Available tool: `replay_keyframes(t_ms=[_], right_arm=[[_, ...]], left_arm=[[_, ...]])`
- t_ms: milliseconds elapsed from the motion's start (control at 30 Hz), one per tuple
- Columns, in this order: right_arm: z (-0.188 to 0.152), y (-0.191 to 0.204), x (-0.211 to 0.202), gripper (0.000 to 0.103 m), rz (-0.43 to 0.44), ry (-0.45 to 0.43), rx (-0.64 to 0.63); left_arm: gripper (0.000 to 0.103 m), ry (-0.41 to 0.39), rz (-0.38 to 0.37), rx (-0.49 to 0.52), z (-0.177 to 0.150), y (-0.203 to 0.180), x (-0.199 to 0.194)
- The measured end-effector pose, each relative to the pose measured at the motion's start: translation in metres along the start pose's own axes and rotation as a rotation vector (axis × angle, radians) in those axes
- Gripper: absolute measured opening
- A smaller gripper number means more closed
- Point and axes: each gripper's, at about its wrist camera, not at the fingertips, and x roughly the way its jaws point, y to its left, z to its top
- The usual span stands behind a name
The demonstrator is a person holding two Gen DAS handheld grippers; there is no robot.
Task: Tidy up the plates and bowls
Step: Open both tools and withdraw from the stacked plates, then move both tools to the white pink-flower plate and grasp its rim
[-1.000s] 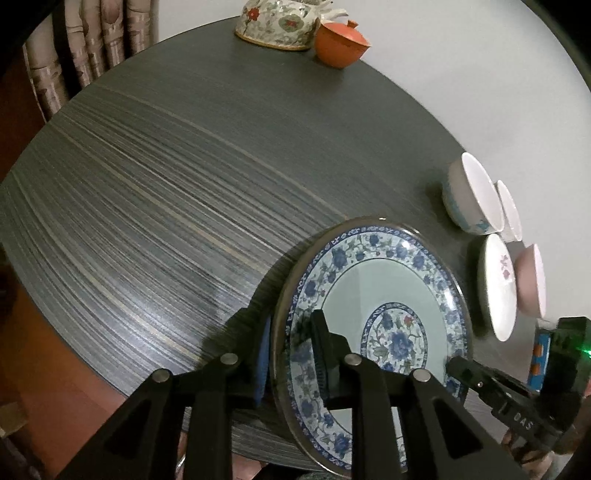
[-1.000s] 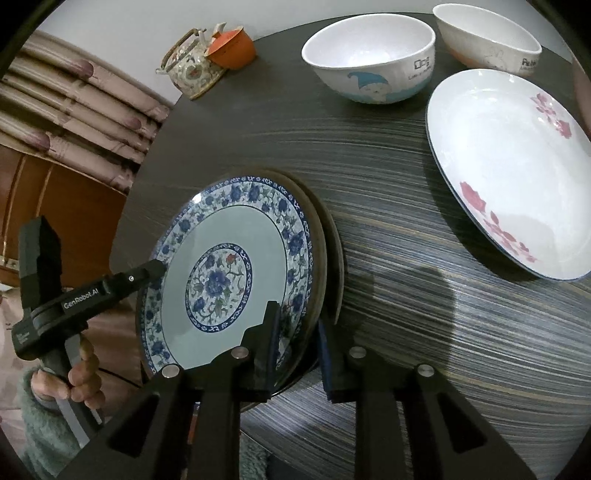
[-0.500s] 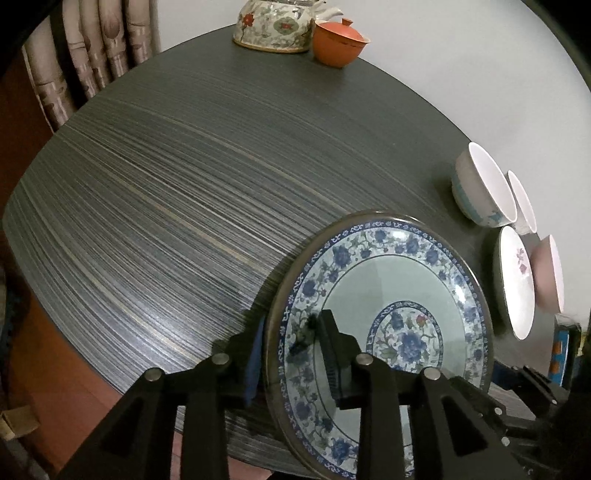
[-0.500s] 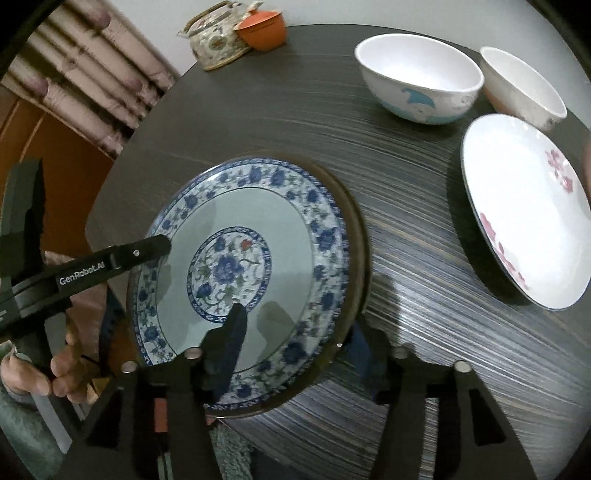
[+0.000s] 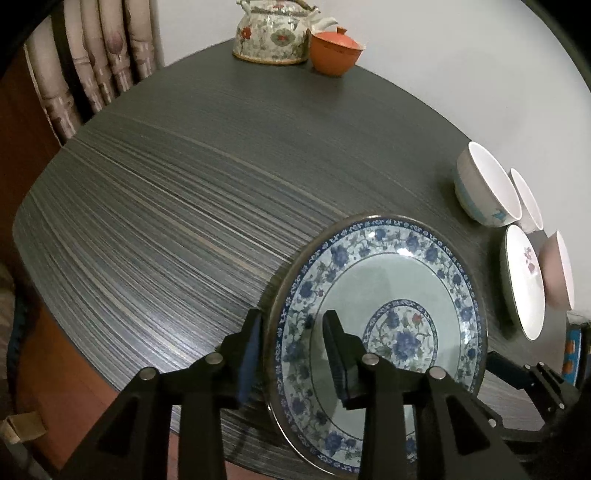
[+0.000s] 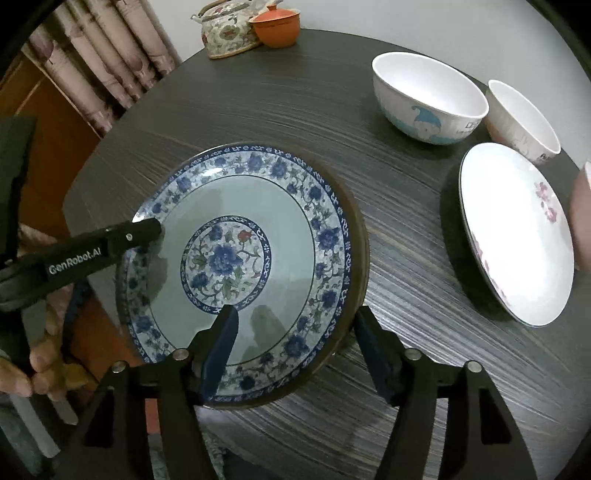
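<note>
A blue-and-white floral plate (image 5: 380,291) (image 6: 243,258) lies on the dark table near its front edge. My left gripper (image 5: 291,350) is open and straddles the plate's left rim, one finger above and one outside; its finger shows in the right wrist view (image 6: 103,247). My right gripper (image 6: 295,350) is open and straddles the plate's near-right rim. A white plate with pink flowers (image 6: 513,232) (image 5: 524,284) lies to the right. A white bowl with a blue figure (image 6: 428,96) (image 5: 484,188), a second white bowl (image 6: 521,122) and a pink bowl (image 5: 557,273) stand near it.
A floral teapot (image 5: 273,33) (image 6: 229,37) and an orange lidded cup (image 5: 336,51) (image 6: 277,26) stand at the table's far edge. Curtains (image 5: 88,66) hang at the left. The dark striped table (image 5: 184,206) drops off just below the grippers.
Both grippers have opened off the floral plate's rim. The plate went from tilted up to lying flat on the table.
</note>
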Motion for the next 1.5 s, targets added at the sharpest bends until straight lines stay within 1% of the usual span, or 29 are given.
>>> replay_keyframes(t_ms=[67, 133, 267, 333, 433, 500, 600, 700, 800, 867, 900, 1033, 1067, 1133, 1167, 1233, 1267, 1333, 1433, 1500], right_arm=[[-0.001, 0.001, -0.001, 0.066, 0.0, -0.013, -0.014], [-0.003, -0.001, -0.002, 0.066, 0.007, -0.02, -0.008], [-0.014, -0.017, -0.01, 0.066, 0.038, -0.062, 0.048], [-0.018, -0.025, -0.014, 0.066, 0.047, -0.089, 0.073], [-0.028, -0.04, -0.024, 0.066, 0.034, -0.144, 0.117], [-0.037, -0.05, -0.034, 0.066, 0.023, -0.188, 0.147], [-0.049, -0.064, -0.049, 0.066, -0.011, -0.253, 0.172], [-0.059, -0.074, -0.062, 0.066, -0.034, -0.309, 0.185], [-0.07, -0.083, -0.07, 0.066, -0.053, -0.349, 0.197], [-0.077, -0.09, -0.074, 0.066, -0.066, -0.364, 0.204], [-0.081, -0.094, -0.076, 0.066, -0.071, -0.372, 0.213], [-0.088, -0.107, -0.081, 0.066, -0.067, -0.384, 0.254], [-0.091, -0.112, -0.083, 0.066, -0.066, -0.39, 0.268], [-0.094, -0.123, -0.086, 0.066, -0.065, -0.398, 0.298], [-0.094, -0.127, -0.087, 0.066, -0.067, -0.4, 0.312], [-0.097, -0.139, -0.091, 0.066, -0.067, -0.407, 0.346], [-0.097, -0.143, -0.092, 0.066, -0.069, -0.411, 0.357], [-0.099, -0.155, -0.094, 0.066, -0.07, -0.418, 0.389], [-0.099, -0.168, -0.097, 0.068, -0.071, -0.423, 0.406], [-0.097, -0.176, -0.097, 0.068, -0.081, -0.421, 0.407]], left_arm=[[0.034, -0.035, 0.027, 0.002, -0.003, -0.001, -0.005], [0.034, -0.087, 0.056, 0.017, -0.006, -0.005, -0.013], [0.035, -0.187, 0.108, 0.064, -0.014, -0.02, -0.028], [0.035, -0.236, 0.114, 0.094, -0.019, -0.031, -0.036], [0.035, -0.276, 0.099, 0.143, -0.026, -0.043, -0.047], [0.035, -0.293, 0.092, 0.159, -0.027, -0.051, -0.055], [0.035, -0.302, 0.034, 0.158, -0.031, -0.066, -0.065], [0.035, -0.323, 0.023, 0.187, -0.037, -0.084, -0.074], [0.035, -0.341, 0.047, 0.254, -0.042, -0.108, -0.078], [0.035, -0.346, 0.024, 0.259, -0.042, -0.115, -0.079], [0.035, -0.336, 0.001, 0.263, -0.041, -0.119, -0.079], [0.036, -0.332, -0.016, 0.275, -0.04, -0.136, -0.079], [0.036, -0.341, -0.021, 0.278, -0.041, -0.139, -0.08], [0.036, -0.397, -0.045, 0.289, -0.043, -0.147, -0.083], [0.036, -0.438, -0.054, 0.301, -0.045, -0.152, -0.086], [0.036, -0.481, -0.077, 0.342, -0.048, -0.164, -0.089], [0.037, -0.475, -0.087, 0.359, -0.048, -0.17, -0.089], [0.038, -0.428, -0.117, 0.366, -0.044, -0.181, -0.081], [0.038, -0.36, -0.178, 0.321, -0.034, -0.188, -0.068], [0.038, -0.323, -0.193, 0.302, -0.027, -0.193, -0.06]])
